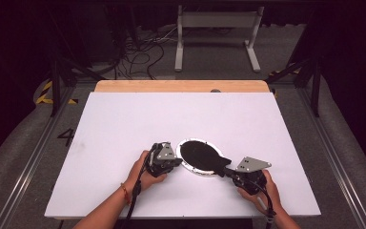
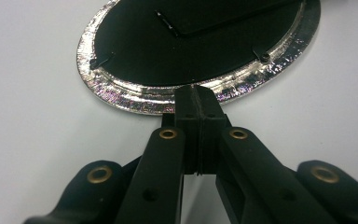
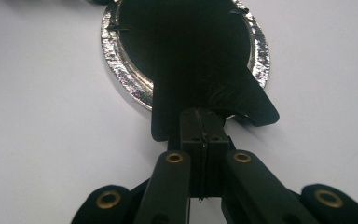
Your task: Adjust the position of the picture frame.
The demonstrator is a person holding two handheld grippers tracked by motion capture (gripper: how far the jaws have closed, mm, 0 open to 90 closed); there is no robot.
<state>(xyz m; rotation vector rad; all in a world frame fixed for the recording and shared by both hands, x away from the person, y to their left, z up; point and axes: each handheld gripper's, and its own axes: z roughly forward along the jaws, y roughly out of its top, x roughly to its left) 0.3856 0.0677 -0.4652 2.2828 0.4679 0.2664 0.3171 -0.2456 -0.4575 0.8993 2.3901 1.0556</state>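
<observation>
A round dish with a shiny foil rim point(image 1: 187, 165) lies on the white table, near the front centre. A black sheet point(image 1: 199, 154) covers its inside and runs out over the rim in a flared tab point(image 3: 242, 100) on the right. My left gripper point(image 1: 175, 160) is at the dish's left edge, and in the left gripper view its shut jaws point(image 2: 196, 100) pinch the foil rim point(image 2: 121, 93). My right gripper point(image 1: 227, 170) is shut on the tab of the black sheet point(image 3: 200, 60), the jaws point(image 3: 204, 123) closed tight with the thin sheet between them.
The white table top point(image 1: 124, 124) stretches wide around the dish, with a wooden strip point(image 1: 181, 86) along its far edge. Beyond it a white metal stand point(image 1: 217, 33) and loose cables point(image 1: 140, 52) are on the floor.
</observation>
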